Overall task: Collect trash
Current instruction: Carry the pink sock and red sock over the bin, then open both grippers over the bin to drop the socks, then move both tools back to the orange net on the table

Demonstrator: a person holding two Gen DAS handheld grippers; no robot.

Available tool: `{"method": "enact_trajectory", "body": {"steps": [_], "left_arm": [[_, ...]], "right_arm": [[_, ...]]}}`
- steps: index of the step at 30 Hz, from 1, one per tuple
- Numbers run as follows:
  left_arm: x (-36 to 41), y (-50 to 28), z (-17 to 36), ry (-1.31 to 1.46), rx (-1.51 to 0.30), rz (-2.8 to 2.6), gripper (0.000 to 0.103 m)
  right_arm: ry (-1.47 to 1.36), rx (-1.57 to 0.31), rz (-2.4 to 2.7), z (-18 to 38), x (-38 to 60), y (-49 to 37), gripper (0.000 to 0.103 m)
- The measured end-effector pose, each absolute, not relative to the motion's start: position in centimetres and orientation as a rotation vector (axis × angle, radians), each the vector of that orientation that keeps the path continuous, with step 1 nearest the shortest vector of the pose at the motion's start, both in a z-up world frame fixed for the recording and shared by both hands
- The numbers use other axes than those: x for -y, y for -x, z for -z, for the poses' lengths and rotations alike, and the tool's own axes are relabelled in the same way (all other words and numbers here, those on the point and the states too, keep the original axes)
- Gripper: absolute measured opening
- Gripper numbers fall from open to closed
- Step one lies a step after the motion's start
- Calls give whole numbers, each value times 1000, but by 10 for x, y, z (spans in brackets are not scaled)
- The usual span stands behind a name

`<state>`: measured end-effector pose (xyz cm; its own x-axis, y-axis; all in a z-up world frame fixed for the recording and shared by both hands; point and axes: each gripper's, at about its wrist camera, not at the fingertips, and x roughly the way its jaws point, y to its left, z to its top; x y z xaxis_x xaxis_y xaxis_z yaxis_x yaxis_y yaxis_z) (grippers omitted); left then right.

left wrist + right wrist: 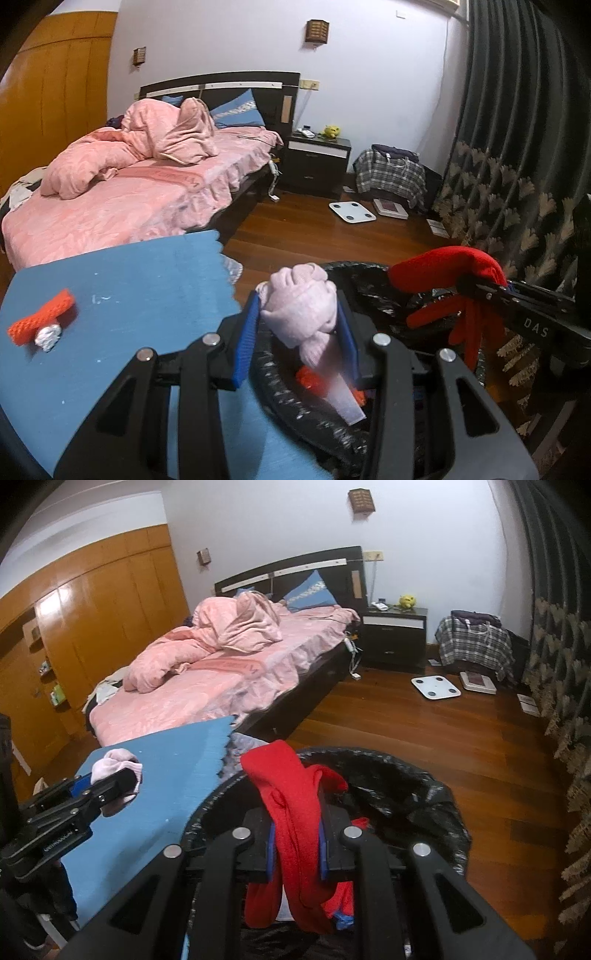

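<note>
Two items are mid-delivery: the left gripper pinches a pink sock and the right gripper clamps a red glove, both over the bin. An orange strip and foil ball remain on the blue mat, so roughly half is left.

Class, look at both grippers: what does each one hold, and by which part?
The left gripper pinches the pale pink sock across its bunched middle. The right gripper clamps the red glove mid-length, its ends hanging over the black-lined bin.

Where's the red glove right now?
Clamped in the right gripper, the red glove hangs over the black-lined trash bin.
</note>
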<state>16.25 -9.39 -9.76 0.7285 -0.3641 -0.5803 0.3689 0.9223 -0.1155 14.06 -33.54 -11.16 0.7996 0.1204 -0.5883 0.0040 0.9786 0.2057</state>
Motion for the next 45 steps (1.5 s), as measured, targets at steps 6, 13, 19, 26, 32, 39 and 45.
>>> {"method": "enact_trajectory", "body": {"steps": [6, 13, 19, 26, 32, 39, 45], "left_arm": [[115, -170, 109, -21, -660, 438, 38], [142, -178, 121, -45, -683, 475, 38], [152, -188, 128, -45, -699, 483, 38], [153, -200, 140, 1, -759, 531, 66], [140, -202, 141, 48, -775, 532, 82], [103, -198, 127, 44, -728, 427, 91], [55, -192, 116, 43, -690, 313, 93]], "right_arm": [[-211, -657, -29, 120, 353, -137, 17], [-222, -673, -8, 130, 365, -135, 17], [-233, -688, 8, 138, 375, -137, 17], [-232, -733, 43, 149, 381, -143, 46], [-210, -754, 73, 157, 379, -139, 81], [-204, -723, 62, 150, 371, -138, 97], [-187, -694, 11, 139, 342, -144, 97]]}}
